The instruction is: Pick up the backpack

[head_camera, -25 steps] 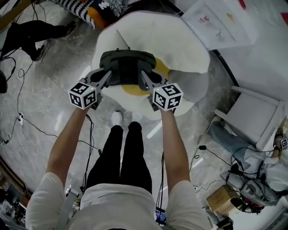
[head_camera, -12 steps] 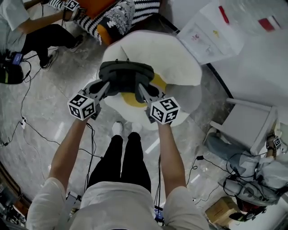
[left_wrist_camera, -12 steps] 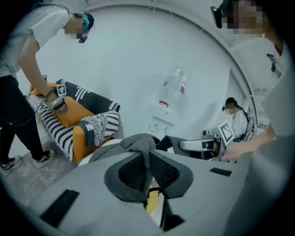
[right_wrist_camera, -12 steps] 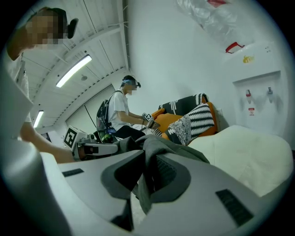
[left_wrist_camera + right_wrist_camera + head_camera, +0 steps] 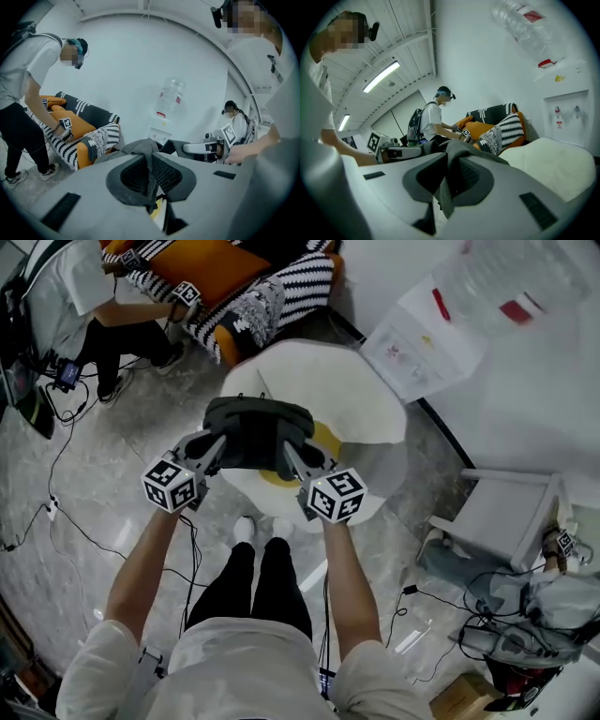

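The dark grey backpack (image 5: 258, 430) hangs between my two grippers, above a round white seat (image 5: 352, 390) with a yellow patch (image 5: 324, 439). My left gripper (image 5: 217, 443) is shut on the backpack's left side, and the grey fabric (image 5: 149, 164) is bunched between its jaws. My right gripper (image 5: 290, 452) is shut on the right side, with a fold of the fabric (image 5: 449, 176) pinched between its jaws. Each gripper view shows the other gripper across the bag. The backpack's lower part is hidden behind the grippers.
An orange and black-and-white striped sofa (image 5: 239, 282) stands beyond the seat, and a person (image 5: 80, 301) with grippers leans over it. A white water dispenser (image 5: 441, 324) is at the back right, a white stool (image 5: 502, 507) to the right. Cables (image 5: 56, 507) cross the floor.
Both grippers have risen together with the backpack still held, so it hangs higher over the white seat. More of the sofa and the other person has come into view.
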Tool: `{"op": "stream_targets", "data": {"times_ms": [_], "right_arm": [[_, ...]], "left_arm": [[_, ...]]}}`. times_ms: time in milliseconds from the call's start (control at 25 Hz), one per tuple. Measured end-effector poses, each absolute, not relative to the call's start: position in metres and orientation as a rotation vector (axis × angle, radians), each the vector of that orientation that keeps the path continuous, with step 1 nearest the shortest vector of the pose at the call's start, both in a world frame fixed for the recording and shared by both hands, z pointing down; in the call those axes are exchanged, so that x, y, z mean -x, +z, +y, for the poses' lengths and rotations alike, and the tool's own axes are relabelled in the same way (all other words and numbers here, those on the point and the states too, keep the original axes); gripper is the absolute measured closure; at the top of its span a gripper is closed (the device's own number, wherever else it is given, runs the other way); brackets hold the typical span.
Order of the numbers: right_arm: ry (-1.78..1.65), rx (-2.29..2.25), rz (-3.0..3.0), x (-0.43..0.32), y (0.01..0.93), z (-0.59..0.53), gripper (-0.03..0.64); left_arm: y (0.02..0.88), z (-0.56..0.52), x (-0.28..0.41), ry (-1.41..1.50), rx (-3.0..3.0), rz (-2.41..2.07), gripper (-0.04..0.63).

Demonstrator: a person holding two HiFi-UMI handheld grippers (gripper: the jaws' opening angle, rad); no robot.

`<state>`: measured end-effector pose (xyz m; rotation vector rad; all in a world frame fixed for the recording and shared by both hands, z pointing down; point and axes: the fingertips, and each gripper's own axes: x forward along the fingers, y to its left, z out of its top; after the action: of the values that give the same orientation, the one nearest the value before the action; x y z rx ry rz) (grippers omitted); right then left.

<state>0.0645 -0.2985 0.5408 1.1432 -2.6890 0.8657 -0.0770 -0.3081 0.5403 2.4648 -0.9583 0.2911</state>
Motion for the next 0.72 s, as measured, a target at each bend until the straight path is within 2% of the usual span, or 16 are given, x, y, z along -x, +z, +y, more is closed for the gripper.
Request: {"op": "stream_targets", "data": {"times_ms": [720], "right_arm": [[0.811, -1.178, -2.726, -0.077, 0.45, -0.252, 0.574]], "left_arm": [[0.453, -0.263, 0.064, 0.22, -2.53, -0.924, 0.56]]}}
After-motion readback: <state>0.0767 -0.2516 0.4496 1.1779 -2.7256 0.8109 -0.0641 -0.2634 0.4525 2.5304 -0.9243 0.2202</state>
